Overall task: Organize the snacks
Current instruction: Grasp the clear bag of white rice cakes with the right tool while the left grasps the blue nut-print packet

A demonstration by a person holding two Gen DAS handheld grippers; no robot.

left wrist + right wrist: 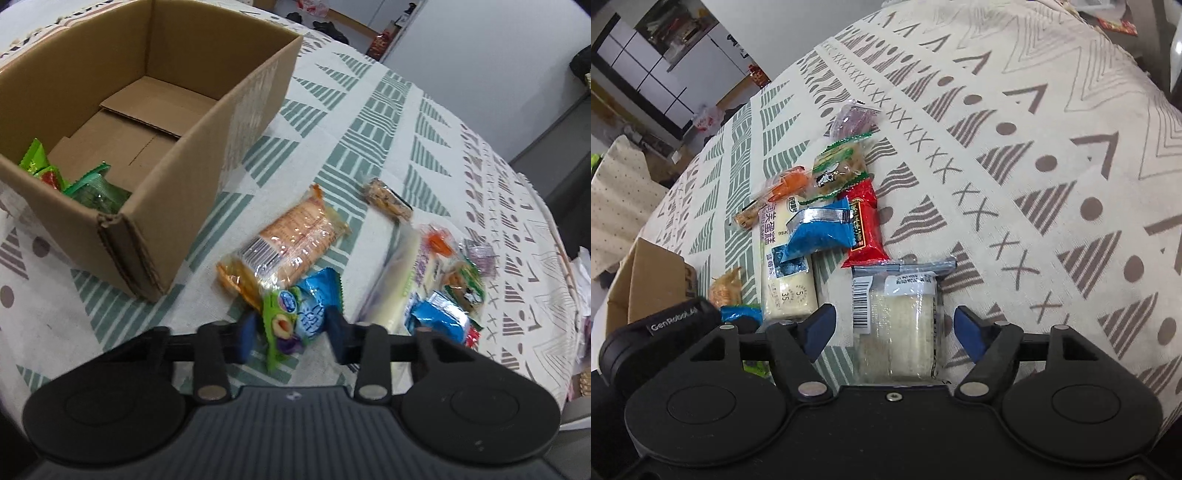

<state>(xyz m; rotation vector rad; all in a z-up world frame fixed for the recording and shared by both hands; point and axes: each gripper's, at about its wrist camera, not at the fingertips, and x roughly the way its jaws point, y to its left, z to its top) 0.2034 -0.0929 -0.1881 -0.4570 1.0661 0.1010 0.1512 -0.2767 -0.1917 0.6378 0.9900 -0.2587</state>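
Blue-green snack packet (295, 314) between left hand-held gripper (291, 332) pads.

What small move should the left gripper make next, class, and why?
Probably lift and carry toward the cardboard box. The left gripper has its fingers closed on the blue and green snack packet, and green-wrapped snacks already lie inside the box, while other snacks remain on the tablecloth.
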